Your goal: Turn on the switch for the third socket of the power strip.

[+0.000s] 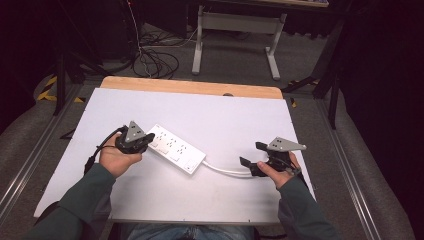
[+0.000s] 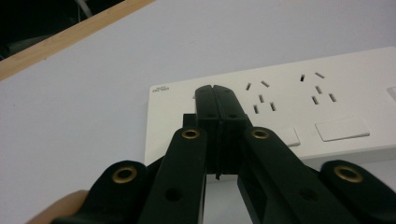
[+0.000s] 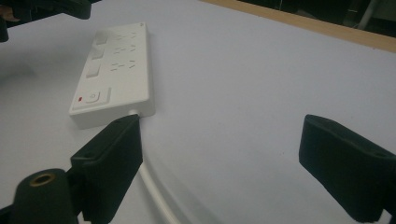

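Pressed flat together, the fingers (image 2: 217, 100) of the left gripper (image 1: 145, 141) pinch nothing; their joined tips rest over the near end of the white power strip (image 1: 175, 147), just by its first socket group, and whether they touch the face I cannot tell. Beyond those tips run two more socket groups and a row of rocker switches along the near side of the strip's top.

Spread wide, the right gripper (image 1: 251, 158) holds nothing between its fingers (image 3: 109, 163). Its one finger hangs just above the white cord (image 3: 156, 196) that leaves the strip's switch end, and the strip itself lies ahead of that finger and to its outer side, with the red-marked main switch (image 3: 92, 98) nearest.

My reading is that the left tips are set to press down on the strip, either to steady it or to work a switch, while the right hand waits open near the cord. The next move would call for a short, straight push from the closed tips, kept square so they do not skid off the smooth plastic, or for the right fingers to close round the cord.

Room is generous: the white table top (image 1: 225, 120) is bare ahead of and between both grippers. The wooden far edge (image 1: 190, 86) lies well beyond the strip, and the table's right edge (image 1: 306, 172) runs close behind the right hand.
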`<state>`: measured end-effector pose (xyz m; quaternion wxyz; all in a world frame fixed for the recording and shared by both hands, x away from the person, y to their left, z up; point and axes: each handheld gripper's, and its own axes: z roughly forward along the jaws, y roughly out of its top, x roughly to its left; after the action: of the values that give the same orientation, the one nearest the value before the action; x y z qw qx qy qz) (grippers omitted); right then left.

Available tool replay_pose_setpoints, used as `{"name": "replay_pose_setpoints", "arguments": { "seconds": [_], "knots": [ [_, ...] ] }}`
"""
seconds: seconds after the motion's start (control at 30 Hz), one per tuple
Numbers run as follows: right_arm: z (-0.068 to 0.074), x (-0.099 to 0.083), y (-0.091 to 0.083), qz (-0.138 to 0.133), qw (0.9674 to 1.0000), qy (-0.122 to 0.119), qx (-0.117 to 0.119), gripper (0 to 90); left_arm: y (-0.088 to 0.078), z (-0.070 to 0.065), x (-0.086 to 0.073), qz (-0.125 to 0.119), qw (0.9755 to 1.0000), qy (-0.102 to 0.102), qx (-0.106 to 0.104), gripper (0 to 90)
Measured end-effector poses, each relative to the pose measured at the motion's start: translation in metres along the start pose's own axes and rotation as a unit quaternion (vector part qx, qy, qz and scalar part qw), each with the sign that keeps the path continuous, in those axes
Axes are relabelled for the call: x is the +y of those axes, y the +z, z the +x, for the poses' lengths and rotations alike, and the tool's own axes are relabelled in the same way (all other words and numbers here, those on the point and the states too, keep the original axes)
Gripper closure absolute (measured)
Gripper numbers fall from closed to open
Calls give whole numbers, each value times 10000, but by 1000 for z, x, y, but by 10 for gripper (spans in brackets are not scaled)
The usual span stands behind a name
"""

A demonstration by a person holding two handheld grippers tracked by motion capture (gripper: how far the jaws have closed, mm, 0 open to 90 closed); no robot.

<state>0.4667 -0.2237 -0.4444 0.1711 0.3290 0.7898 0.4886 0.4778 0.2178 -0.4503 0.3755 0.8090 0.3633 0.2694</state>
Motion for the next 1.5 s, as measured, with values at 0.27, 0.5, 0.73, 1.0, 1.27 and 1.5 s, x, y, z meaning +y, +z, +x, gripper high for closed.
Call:
{"name": "replay_pose_setpoints", "arguments": {
  "seconds": [0.27,0.5,0.73,1.0,1.27,1.5],
  "knots": [
    [0,0,0,14,10000,-23,-4,140,9,-4,0,180,9997,119,-66,900],
    [0,0,0,8,10000,-4,-2,140,15,-6,0,328,9992,194,-98,900],
    [0,0,0,16,10000,-2,-5,140,18,-6,-1,409,9988,218,-149,900],
    [0,0,0,9,10000,-2,0,141,20,-6,-2,475,9985,219,-165,900],
    [0,0,0,7,10000,0,0,141,24,-7,-3,558,9980,259,-137,900],
    [0,0,0,4,10000,-4,-4,140,25,-7,-3,547,9981,264,-124,900]
  ]
}}
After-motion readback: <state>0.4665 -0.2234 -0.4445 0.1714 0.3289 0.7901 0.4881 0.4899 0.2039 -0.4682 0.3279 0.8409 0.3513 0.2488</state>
